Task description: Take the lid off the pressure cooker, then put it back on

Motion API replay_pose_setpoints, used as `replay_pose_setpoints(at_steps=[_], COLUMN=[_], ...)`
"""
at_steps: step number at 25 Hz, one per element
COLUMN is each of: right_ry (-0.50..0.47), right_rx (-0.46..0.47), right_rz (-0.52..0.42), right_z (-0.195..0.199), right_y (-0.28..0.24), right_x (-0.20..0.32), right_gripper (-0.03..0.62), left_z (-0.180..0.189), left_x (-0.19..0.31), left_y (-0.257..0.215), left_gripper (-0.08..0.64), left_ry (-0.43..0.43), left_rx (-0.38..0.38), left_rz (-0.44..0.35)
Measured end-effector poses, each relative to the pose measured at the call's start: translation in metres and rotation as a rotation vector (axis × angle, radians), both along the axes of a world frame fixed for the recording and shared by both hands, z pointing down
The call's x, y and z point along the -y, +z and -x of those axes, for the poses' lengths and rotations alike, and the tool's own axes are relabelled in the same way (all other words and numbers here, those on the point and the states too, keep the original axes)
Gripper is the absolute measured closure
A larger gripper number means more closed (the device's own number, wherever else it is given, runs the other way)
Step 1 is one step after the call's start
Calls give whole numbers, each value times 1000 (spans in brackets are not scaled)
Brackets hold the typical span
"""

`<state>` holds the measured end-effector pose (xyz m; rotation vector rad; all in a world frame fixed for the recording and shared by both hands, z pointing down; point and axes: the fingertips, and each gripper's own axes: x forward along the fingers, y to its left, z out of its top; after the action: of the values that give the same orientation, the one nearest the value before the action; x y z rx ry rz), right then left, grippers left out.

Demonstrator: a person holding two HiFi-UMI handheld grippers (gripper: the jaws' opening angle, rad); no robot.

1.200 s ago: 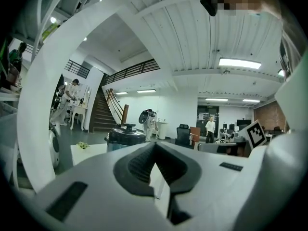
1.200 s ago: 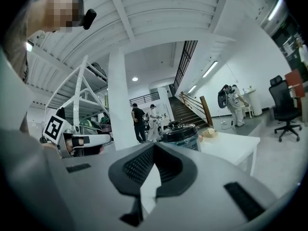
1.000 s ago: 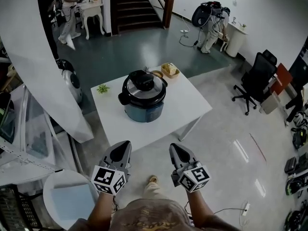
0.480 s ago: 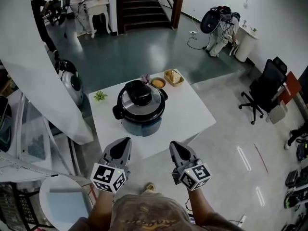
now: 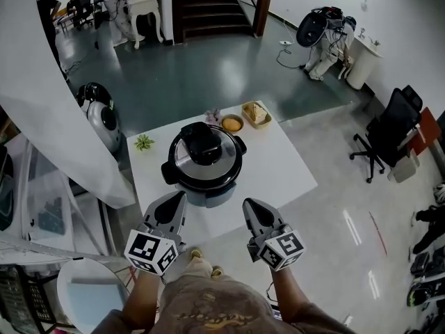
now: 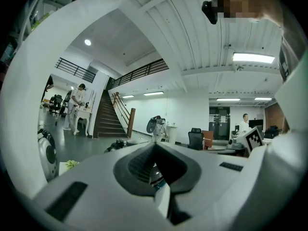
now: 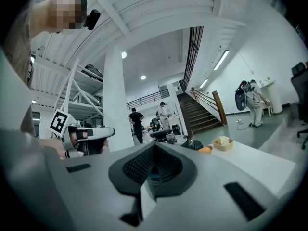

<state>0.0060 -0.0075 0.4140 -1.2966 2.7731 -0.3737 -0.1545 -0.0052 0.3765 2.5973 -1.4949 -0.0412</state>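
even, bright indoor light all round; no hard shadows anywhere.

head view: crisp over most of the frame, straight lines bowing toward the edges. pale floor (image 5: 327,207) throws back white streaks of glare from the ceiling lights. white table (image 5: 278,165) reads flat and bright. steel lid (image 5: 206,157) carries a dull sheen.

left gripper view: heavy fisheye, black rounded corners. long ceiling panel (image 6: 252,57) and round lamp (image 6: 87,42) burn out to white. left gripper (image 6: 155,148) sits close to the lens, soft, out of focus.

right gripper view: same barrel bend and dark rim. strip light (image 7: 222,59) glares on the wall. right gripper (image 7: 153,148) blurred up close; far room fairly sharp.
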Motion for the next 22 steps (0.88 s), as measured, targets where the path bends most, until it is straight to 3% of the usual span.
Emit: replay_pose_setpoints(at_steps=[14, 22], right_ry=[9, -83], right_rx=[-14, -40], right_rz=[-28, -34], right_z=[12, 19], right_y=[-16, -17], right_x=[77, 101], right_gripper=[601, 601], left_z=[12, 4], left_x=[76, 91], left_y=[-2, -8], left_gripper=[557, 557], left_ry=[17, -36], left_rx=[-22, -12], left_rz=[20, -5])
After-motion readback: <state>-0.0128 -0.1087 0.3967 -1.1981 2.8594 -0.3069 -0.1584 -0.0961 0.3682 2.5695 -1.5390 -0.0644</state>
